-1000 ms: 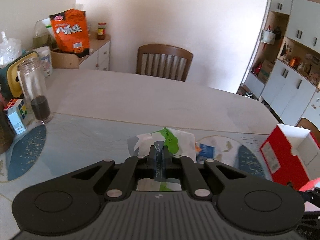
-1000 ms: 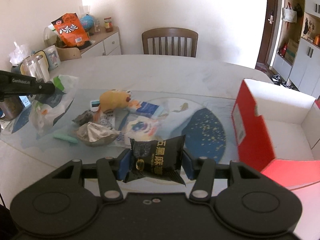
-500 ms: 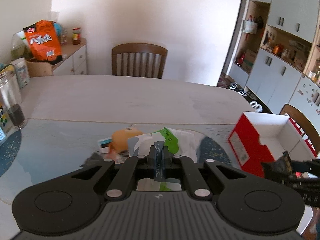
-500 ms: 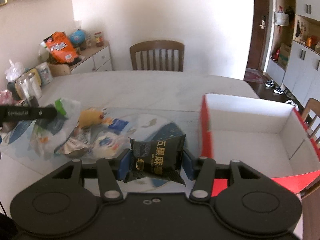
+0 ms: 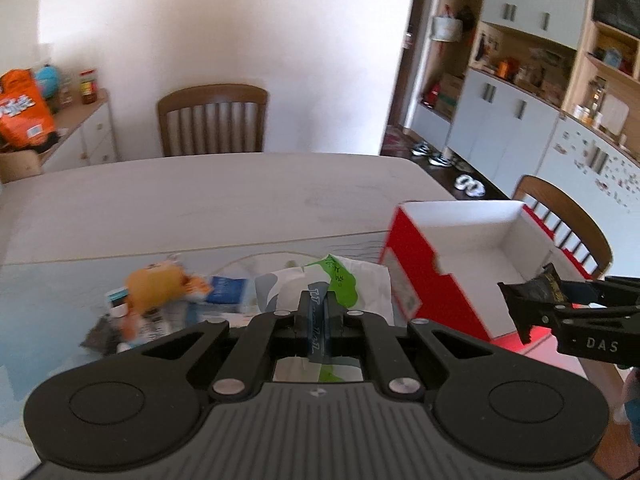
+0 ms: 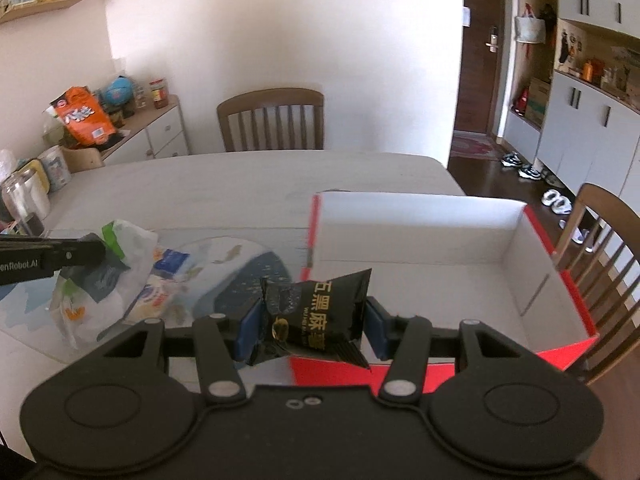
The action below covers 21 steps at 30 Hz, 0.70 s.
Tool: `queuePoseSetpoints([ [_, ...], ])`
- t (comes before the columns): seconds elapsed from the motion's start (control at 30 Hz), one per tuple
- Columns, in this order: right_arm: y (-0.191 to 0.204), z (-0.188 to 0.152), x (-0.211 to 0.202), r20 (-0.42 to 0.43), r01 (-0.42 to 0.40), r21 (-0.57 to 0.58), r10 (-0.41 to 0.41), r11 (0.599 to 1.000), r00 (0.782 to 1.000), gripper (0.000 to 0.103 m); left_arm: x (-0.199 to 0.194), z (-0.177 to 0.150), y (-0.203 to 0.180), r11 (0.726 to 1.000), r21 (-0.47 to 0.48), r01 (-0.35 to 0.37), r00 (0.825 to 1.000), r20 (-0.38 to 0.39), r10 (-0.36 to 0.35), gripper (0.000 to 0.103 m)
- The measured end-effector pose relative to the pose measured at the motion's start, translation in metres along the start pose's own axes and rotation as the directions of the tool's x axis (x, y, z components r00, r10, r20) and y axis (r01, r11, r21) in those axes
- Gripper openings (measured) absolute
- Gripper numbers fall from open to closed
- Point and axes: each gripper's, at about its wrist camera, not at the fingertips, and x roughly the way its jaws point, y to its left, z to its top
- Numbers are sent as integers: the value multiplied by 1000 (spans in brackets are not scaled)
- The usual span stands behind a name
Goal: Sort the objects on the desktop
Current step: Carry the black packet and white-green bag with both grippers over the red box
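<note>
The right claw (image 6: pixel 310 326) grips a black snack packet (image 6: pixel 316 316) between its blue pads; gold characters run across the wrapper above a line of small Latin letters too fine to read. The packet hangs over the near red edge of the open red box (image 6: pixel 560 280), whose white inside shows bare in the right wrist view. The left claw (image 5: pixel 318 322) is closed tight on a fold of a white-and-green plastic bag (image 5: pixel 360 280); dark green script on the bag's green patch cannot be made out, nor can the pale lettering on the strip pinched between the pads. From the left wrist camera the right claw comes in at the right edge with "DAS" printed on its black arm, and the packet (image 5: pixel 532 296) is seen edge-on above the box (image 5: pixel 416 276). The right wrist view in turn shows the left claw (image 6: pixel 94 254) from the side, its arm marked "enRobot.AI" with the start cut off, and the bag (image 6: pixel 132 248) hanging below it above the bench (image 6: pixel 240 176). Only the left view shows the orange plush toy (image 5: pixel 154 284) among the small wrappers on the bench (image 5: pixel 200 196); only the right shows the glass jar (image 6: pixel 26 204) at the far left. An orange bag (image 6: pixel 82 116) with white characters stands on the sideboard (image 6: pixel 160 132).
</note>
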Motion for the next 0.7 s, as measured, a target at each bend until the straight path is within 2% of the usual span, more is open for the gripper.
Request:
queuePoseSetpoints([
  [0.3,-45,2,-3,13,41,30,-41,999,999,53,21,19,-48,993,84,77,997,0,-77,4],
  [0.7,-93,9,6,-5,95,9,-95,995,995,53,58,47,-113,965,193,180,984,-25,-178,4],
])
